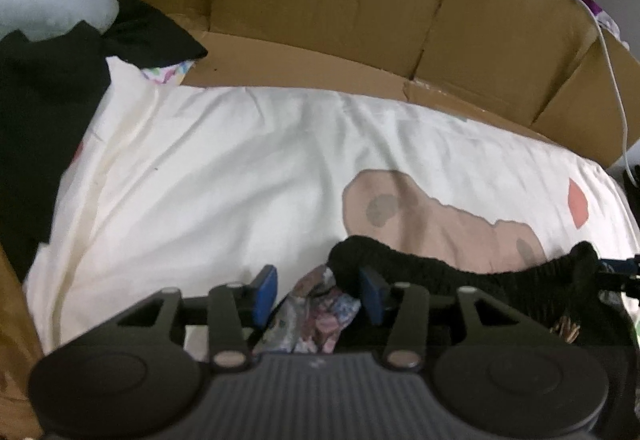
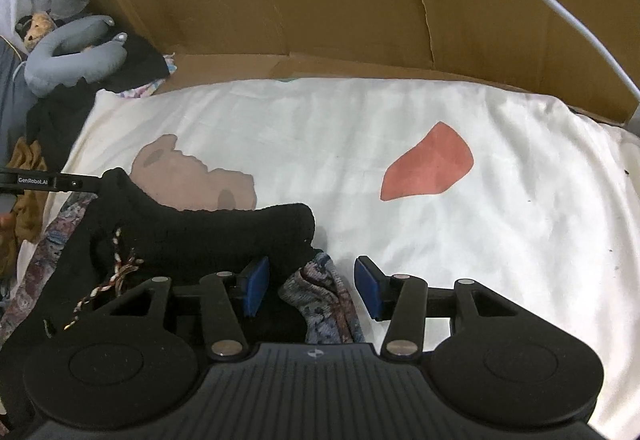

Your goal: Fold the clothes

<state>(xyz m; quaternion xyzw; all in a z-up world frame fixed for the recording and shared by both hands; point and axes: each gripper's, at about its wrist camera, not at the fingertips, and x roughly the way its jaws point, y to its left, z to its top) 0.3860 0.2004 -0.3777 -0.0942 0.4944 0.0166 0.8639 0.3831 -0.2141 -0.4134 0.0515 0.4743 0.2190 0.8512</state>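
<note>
Black knit garment [image 2: 192, 236] lies bunched on the cream sheet [image 2: 360, 128], at the sheet's near edge, its patterned lining [image 2: 324, 296] showing underneath. Left gripper [image 1: 318, 290]: blue pads spread, a lobe of black knit against the right pad [image 1: 370, 290], lining between the jaws; no pinch seen. Right gripper [image 2: 310, 288]: pads spread, lining fold between them, knit edge touching the left pad [image 2: 254, 286]. Cardboard wall [image 2: 320, 0] stands behind the sheet. Grey plush [image 2: 72, 52] sits beyond the sheet's far left corner.

The right gripper [image 2: 311, 290], jaws apart, straddles a patterned garment [image 2: 324, 296] beside black knitwear [image 2: 208, 236] on the cream sheet [image 2: 500, 224].
</note>
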